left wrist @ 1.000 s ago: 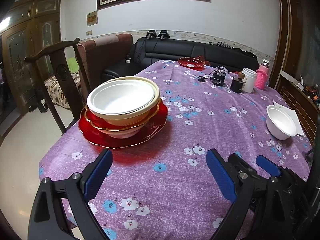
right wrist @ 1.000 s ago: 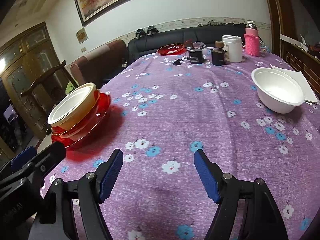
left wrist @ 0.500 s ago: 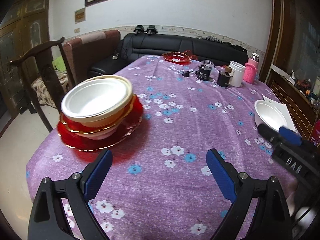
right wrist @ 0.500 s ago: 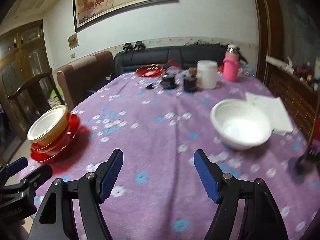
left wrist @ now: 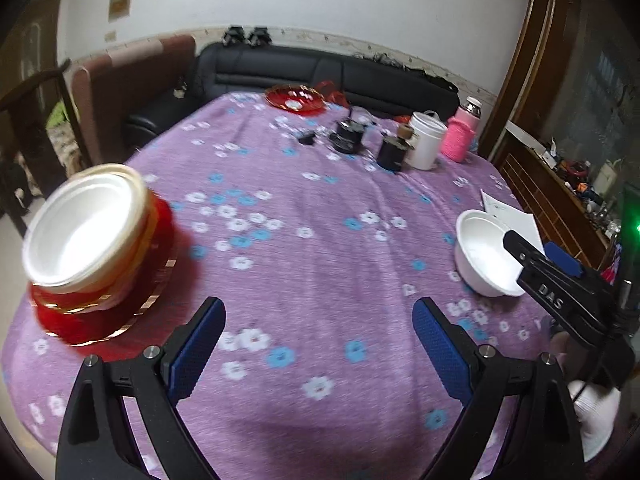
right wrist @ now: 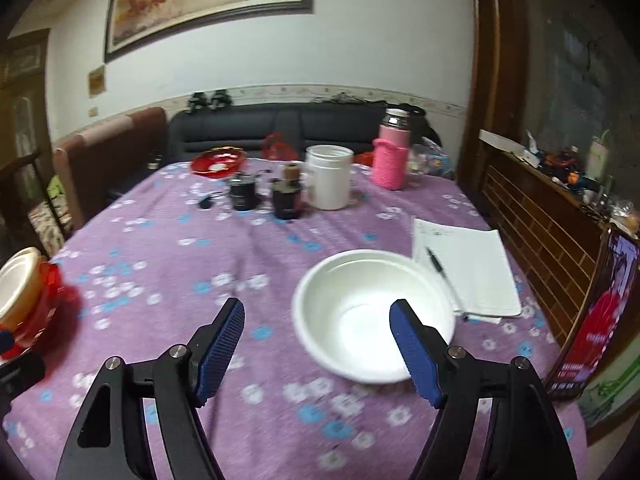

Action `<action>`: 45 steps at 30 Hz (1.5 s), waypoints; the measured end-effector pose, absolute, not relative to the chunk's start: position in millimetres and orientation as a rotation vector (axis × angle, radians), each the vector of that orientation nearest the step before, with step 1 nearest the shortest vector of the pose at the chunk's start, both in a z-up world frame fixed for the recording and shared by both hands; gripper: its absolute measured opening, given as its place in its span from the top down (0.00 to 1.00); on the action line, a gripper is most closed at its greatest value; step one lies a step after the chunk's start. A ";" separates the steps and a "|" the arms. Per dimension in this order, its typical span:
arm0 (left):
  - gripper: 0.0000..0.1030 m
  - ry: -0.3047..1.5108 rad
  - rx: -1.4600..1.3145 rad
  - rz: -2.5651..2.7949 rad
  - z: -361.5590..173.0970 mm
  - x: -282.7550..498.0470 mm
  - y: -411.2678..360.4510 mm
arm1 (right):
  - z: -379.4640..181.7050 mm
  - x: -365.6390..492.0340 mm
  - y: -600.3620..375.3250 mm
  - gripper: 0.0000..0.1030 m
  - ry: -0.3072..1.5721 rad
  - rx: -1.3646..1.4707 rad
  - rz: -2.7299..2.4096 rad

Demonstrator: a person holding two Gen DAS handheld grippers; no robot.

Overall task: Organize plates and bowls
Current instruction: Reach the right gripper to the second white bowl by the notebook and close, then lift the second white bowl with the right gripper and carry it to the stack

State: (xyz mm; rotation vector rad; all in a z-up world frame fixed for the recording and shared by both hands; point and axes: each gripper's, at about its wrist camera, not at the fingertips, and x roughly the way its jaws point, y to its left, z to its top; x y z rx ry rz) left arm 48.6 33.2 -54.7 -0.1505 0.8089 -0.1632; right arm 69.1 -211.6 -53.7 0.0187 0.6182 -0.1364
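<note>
A stack of bowls [left wrist: 84, 232] with a white bowl on top sits on a red plate [left wrist: 100, 320] at the table's left edge; it also shows in the right wrist view [right wrist: 20, 284]. A lone white bowl [right wrist: 372, 312] stands at the right side, also in the left wrist view [left wrist: 482, 252]. My right gripper [right wrist: 318, 340] is open and empty, close in front of this bowl, its right finger over the rim. My left gripper [left wrist: 318, 344] is open and empty above the purple tablecloth [left wrist: 320, 240], right of the stack. A second red plate [left wrist: 294, 98] lies at the far end.
Black jars [right wrist: 286, 198], a white container [right wrist: 329, 176] and a pink-sleeved flask [right wrist: 392, 156] stand at the far side. A notepad with a pen [right wrist: 464, 268] lies just right of the white bowl. A phone [right wrist: 588, 320] leans at the right edge. Chairs and a sofa surround the table.
Both grippers have swung right. The right gripper has closed in on the lone white bowl. The stack has shifted left in the left wrist view. Both stay open.
</note>
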 end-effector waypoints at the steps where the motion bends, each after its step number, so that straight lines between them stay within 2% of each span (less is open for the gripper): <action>1: 0.08 0.820 -0.160 -0.169 -56.3 53.9 28.7 | -54.8 73.7 -217.1 0.24 0.621 0.025 -0.144; 11: 0.09 0.869 -0.151 -0.237 -65.7 105.5 -27.1 | -75.3 106.0 -276.7 0.24 0.667 0.115 -0.228; 21: 0.09 0.993 -0.198 -0.317 -103.6 164.3 -79.2 | -103.1 126.2 -295.2 0.24 0.735 0.090 -0.295; 29: 0.09 1.042 -0.167 -0.396 -126.0 193.1 -121.0 | -122.5 131.4 -317.1 0.24 0.816 0.232 -0.262; 31: 0.09 1.042 -0.181 -0.415 -125.9 197.8 -125.9 | -126.0 133.6 -320.1 0.27 0.821 0.243 -0.270; 34: 0.09 1.029 -0.169 -0.416 -123.6 204.5 -133.4 | -133.4 136.7 -325.0 0.44 0.845 0.278 -0.266; 36: 0.11 1.032 -0.159 -0.419 -125.5 210.1 -140.8 | -138.0 138.8 -325.8 0.58 0.864 0.294 -0.258; 41: 0.25 1.078 -0.152 -0.437 -137.2 218.1 -153.2 | -141.3 140.0 -323.3 0.67 0.874 0.289 -0.251; 43: 0.38 1.105 -0.141 -0.445 -144.8 220.1 -159.1 | -141.4 139.8 -321.8 0.69 0.875 0.282 -0.248; 44: 0.39 1.104 -0.133 -0.443 -145.9 219.4 -161.4 | -141.6 139.6 -321.0 0.69 0.875 0.277 -0.250; 45: 0.45 1.088 -0.116 -0.438 -144.7 218.0 -163.6 | -141.7 139.4 -320.6 0.70 0.875 0.275 -0.251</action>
